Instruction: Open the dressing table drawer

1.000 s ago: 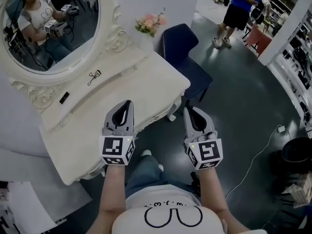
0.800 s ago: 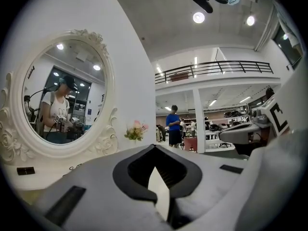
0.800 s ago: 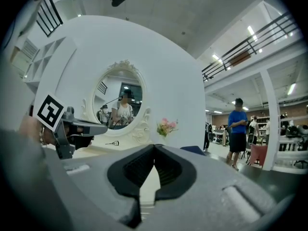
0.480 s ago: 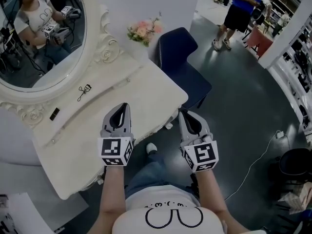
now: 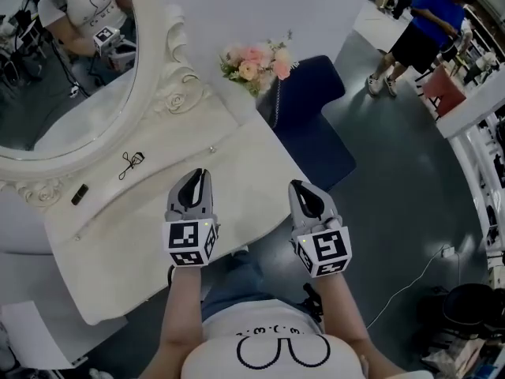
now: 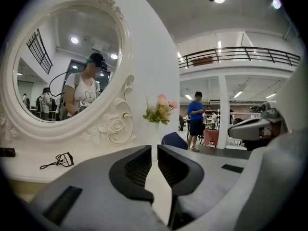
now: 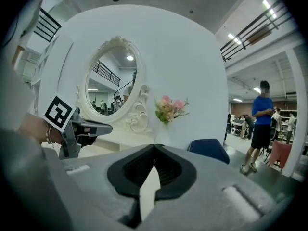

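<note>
Cream dressing table on dark floor: one oval mirror, one bouquet, one eyelash curler. Left gripper jaws opening, empty; right gripper pressed together.

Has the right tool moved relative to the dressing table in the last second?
Yes. The grey right tool came forward toward the cream carved dressing table: its tip, earlier over dark floor short of the right front corner, now overlaps that corner.

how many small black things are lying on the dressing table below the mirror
2. An eyelash curler lies on the dressing table below the mirror; a small black block lies left of it. Others could be hidden.
</note>
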`<move>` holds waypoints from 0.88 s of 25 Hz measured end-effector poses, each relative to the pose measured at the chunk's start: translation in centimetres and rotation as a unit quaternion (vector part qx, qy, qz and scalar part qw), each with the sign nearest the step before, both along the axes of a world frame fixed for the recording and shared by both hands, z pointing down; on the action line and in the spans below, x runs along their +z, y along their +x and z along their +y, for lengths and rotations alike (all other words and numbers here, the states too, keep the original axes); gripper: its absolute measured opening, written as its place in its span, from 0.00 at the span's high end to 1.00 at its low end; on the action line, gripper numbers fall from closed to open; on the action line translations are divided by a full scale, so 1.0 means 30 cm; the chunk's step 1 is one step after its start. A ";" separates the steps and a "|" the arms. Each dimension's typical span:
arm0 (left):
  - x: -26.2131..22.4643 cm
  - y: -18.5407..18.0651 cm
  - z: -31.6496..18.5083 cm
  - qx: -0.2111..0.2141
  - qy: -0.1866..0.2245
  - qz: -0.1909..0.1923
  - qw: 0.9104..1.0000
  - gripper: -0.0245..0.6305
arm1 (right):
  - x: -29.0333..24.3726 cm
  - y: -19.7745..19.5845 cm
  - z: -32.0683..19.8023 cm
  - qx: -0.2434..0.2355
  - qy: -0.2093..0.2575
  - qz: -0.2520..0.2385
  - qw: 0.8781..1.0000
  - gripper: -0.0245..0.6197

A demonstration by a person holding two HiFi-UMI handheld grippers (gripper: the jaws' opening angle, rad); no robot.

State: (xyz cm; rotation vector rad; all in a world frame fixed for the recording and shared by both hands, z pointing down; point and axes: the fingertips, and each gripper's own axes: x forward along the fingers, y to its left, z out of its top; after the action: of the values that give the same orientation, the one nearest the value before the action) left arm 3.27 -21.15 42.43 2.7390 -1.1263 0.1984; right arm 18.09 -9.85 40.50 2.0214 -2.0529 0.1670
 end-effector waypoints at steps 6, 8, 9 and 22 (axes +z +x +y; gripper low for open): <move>0.112 0.063 -0.097 -0.010 -0.035 -0.023 0.999 0.70 | 0.056 0.071 -0.145 -0.028 -0.026 -0.003 0.999 0.96; 0.152 0.085 -0.116 -0.009 -0.041 -0.030 0.999 0.70 | 0.071 0.095 -0.180 -0.032 -0.033 -0.003 0.999 0.96; 0.172 0.090 -0.124 -0.013 -0.046 -0.031 0.998 0.70 | 0.080 0.105 -0.194 -0.034 -0.036 -0.003 0.999 0.96; 0.362 0.098 -0.202 -0.148 -0.124 -0.045 0.980 0.70 | 0.206 0.190 -0.323 -0.091 -0.075 -0.022 0.993 0.96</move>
State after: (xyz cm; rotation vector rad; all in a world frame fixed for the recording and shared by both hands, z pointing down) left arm 6.21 -27.20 53.28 2.3345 -1.4114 0.3941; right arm 23.81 -19.55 46.68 1.7486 -2.1663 0.3235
